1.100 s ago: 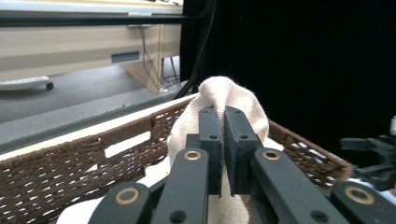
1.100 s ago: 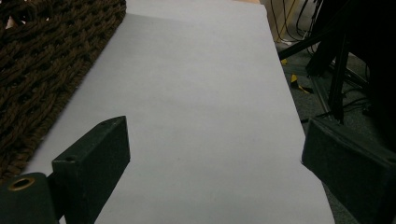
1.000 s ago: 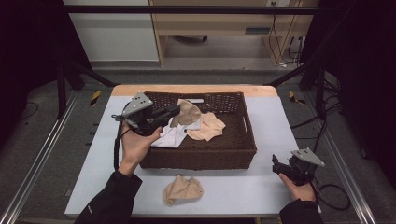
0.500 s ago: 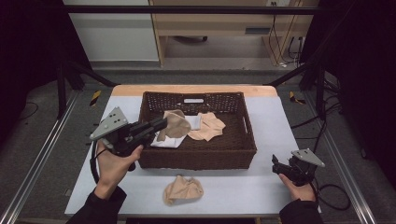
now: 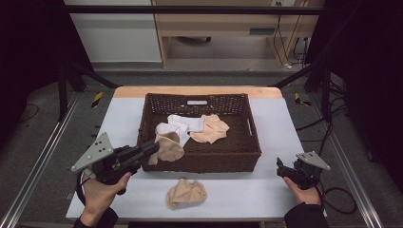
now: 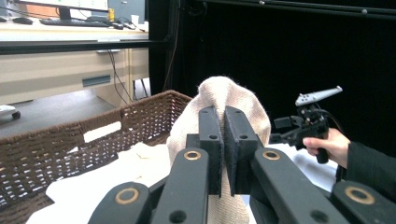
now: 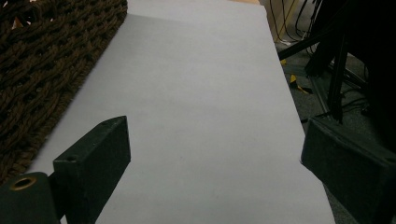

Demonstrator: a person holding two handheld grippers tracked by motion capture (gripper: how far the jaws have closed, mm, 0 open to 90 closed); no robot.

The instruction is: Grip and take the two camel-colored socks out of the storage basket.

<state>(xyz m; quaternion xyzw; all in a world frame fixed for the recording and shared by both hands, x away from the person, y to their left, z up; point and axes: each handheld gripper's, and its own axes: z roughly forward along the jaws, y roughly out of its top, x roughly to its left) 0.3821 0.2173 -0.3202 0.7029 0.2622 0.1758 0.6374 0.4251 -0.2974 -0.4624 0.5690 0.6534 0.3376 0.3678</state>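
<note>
Leftmost, the left gripper [image 5: 151,148] had its jaws clamped on a beige sock [image 5: 167,147], which hung over the wicker basket's [image 5: 223,161] front-left rim, its length drooping downward. Another beige sock [image 5: 186,194] lay on the table [image 5: 266,190] just rightward; the right gripper [image 5: 281,167] rested wide open, empty, farther off.

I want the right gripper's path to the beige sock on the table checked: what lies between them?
Nothing: in the high view, only bare white table separates the right gripper from the beige sock.
</note>
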